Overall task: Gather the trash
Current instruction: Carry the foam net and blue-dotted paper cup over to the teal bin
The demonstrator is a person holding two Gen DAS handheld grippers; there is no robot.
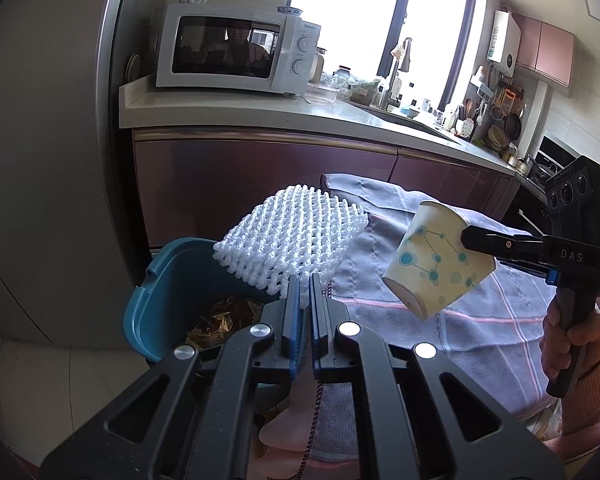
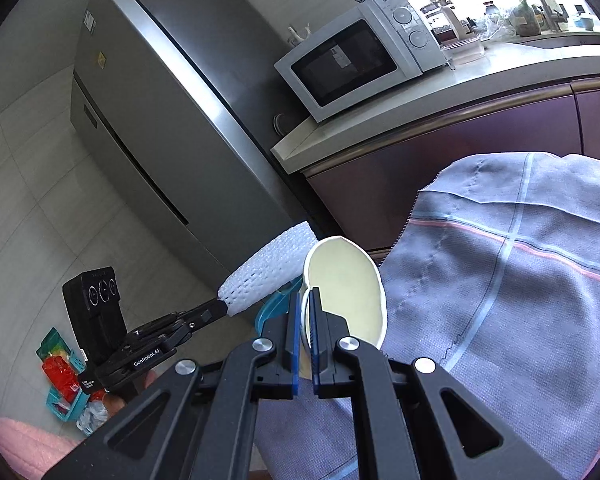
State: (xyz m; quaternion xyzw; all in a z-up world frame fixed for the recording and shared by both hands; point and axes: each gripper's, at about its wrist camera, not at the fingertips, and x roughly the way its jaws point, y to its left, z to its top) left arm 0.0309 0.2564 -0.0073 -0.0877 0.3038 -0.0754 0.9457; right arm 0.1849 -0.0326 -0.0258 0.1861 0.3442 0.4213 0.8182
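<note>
Carrying step. Our left gripper (image 1: 305, 280) is clamped on the white foam net (image 1: 292, 244) above the blue bin (image 1: 168, 280); our right gripper (image 2: 305, 294) pinches the paper cup (image 2: 344, 280) over the cloth-covered table (image 2: 520, 280). Next, we judge, each must release over the bin.

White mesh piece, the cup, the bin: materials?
White mesh piece: looks like soft expanded foam netting, matt, with an open lattice of puffy strands. Cup: apparently paper, smooth printed outside with teal dots and lines, plain cream inside, thin rim squashed oval. Bin: seems moulded plastic, teal, slightly glossy, with a smooth rounded rim; crinkly clear film lies inside.
</note>
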